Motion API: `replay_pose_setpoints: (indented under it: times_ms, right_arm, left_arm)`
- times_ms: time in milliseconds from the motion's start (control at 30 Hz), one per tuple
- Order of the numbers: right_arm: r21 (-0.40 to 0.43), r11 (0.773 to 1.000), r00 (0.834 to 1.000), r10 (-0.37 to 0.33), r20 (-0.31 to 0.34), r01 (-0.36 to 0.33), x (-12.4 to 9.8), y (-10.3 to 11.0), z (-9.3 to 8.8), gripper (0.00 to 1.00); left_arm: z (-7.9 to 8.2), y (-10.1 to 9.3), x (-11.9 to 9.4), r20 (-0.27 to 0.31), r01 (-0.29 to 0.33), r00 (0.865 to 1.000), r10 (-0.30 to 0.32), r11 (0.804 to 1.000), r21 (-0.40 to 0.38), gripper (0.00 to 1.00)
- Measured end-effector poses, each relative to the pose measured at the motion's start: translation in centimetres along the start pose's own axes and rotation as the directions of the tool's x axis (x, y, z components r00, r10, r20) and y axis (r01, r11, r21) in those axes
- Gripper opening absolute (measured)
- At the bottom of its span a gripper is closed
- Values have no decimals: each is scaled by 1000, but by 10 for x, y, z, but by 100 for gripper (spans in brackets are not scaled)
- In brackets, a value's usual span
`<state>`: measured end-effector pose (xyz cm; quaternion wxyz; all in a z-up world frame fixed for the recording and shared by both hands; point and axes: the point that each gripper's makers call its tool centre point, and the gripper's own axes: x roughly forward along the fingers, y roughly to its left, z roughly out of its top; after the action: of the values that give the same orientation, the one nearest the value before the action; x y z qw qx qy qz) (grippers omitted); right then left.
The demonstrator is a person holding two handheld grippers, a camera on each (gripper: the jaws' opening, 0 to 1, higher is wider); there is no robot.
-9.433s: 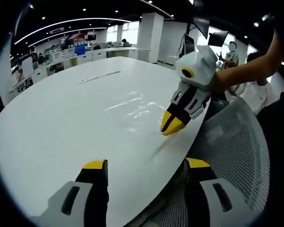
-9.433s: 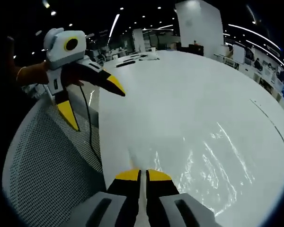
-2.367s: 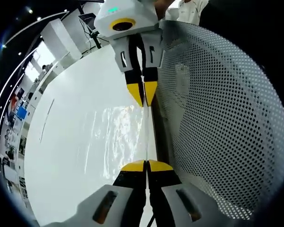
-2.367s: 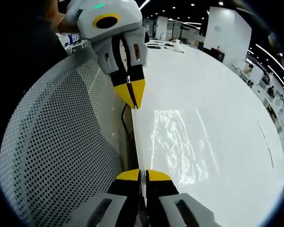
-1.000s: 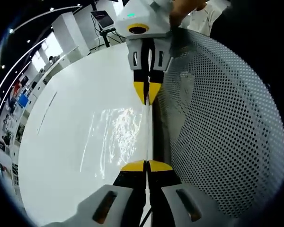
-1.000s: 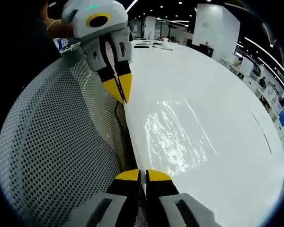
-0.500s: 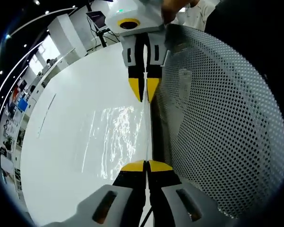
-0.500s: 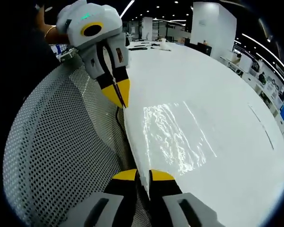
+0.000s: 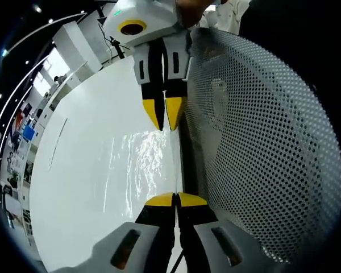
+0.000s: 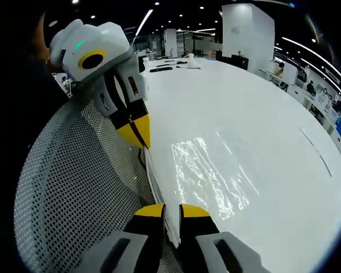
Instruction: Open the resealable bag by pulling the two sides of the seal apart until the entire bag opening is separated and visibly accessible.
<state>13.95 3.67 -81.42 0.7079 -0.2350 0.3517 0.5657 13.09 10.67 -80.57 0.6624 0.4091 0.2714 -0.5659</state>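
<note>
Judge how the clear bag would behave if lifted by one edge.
Likely floppy: the clear bag lies flat and wrinkled on the table. Probably very light, as it looks empty. Its glossy sheen suggests jaws may slip.

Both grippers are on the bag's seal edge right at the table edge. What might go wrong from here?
1. The right gripper has a gap between its tips, with the bag edge in it: it may slip out when pulled.
2. The left gripper is shut on the same thin strip, possibly pinching both layers, so pulling would drag the bag rather than part the seal.
3. The seal lies along the table edge beside the mesh chair back: a released bag might slide off.
</note>
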Motion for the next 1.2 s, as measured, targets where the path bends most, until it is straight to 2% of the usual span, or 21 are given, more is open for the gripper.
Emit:
replay_pose_setpoints:
  times_ms: [300, 400, 567, 633, 733, 800, 900, 967, 1067, 1200]
  right_arm:
    - [-13, 1000, 1000, 19, -8, -19, 13, 4, 4, 5]
    - [-15, 1000, 1000, 21, 0, -21, 15, 3, 8, 0]
    - [-4, 1000, 1000, 23, 19, -23, 15, -1, 19, 0]
    - [-12, 1000, 1000, 13, 19, -12, 16, -4, 22, 0]
    - [-11, 1000, 999, 4, 34, -4, 16, -8, 30, 0]
    - [-18, 1000, 999, 0, 36, 1, 17, -10, 33, 0]
    - [-30, 1000, 999, -4, 34, 5, 17, -11, 35, 0]
    - [-33, 999, 999, -1, 33, 3, 16, -11, 36, 0]
    - [-35, 999, 999, -2, 33, 3, 17, -12, 39, 0]
    - [-37, 999, 999, -9, 37, 10, 16, -13, 43, 0]
  left_arm:
    - [5, 9, -4, 11, -35, 999, 35, 999, 17, 0]
    - [7, 11, -4, 10, -39, 999, 39, 999, 25, 0]
    - [0, 21, -5, -21, -85, 996, 86, 995, 52, 0]
    - [-1, 25, -6, -25, -117, 993, 117, 993, 22, 1]
    - [0, 33, -10, -24, -165, 986, 165, 986, -1, 15]
    - [2, 36, -12, -20, -182, 983, 182, 983, 2, 20]
    - [12, 37, -17, 22, -202, 979, 202, 979, 18, 19]
    - [23, 33, -19, 63, -196, 979, 193, 980, 42, 15]
    - [32, 28, -15, 63, -182, 982, 179, 982, 53, 0]
    - [35, 25, -8, 57, -170, 984, 166, 982, 81, 5]
